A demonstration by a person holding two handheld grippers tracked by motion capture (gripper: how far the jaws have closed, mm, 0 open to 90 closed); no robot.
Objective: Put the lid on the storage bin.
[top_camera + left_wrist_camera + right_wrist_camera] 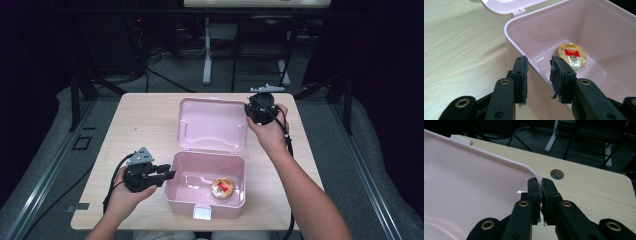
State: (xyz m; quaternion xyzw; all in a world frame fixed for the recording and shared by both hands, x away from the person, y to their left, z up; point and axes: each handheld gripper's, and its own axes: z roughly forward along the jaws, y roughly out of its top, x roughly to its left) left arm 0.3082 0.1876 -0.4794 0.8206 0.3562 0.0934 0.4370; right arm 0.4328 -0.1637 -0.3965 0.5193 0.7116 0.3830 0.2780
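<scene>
The right tongs (541,185) pinch the rim of the pink lid (212,122) to swing it, while the left tongs (539,75) straddle the near wall of the pink box (584,32) without pressing it, seemingly to steady it, the round tin (572,55) lying just beyond them

My pink box (205,192) sits open near the table's front edge; its lid (212,125) tilts back on the hinge.

The left black two-jaw gripper (167,174) straddles the left wall of the pink plastic box (170,192), its fingers (521,75) parted, not pressing. The right black gripper (248,111) clamps the box's open lid (212,122) at its right corner, forearm reaching forward.
</scene>
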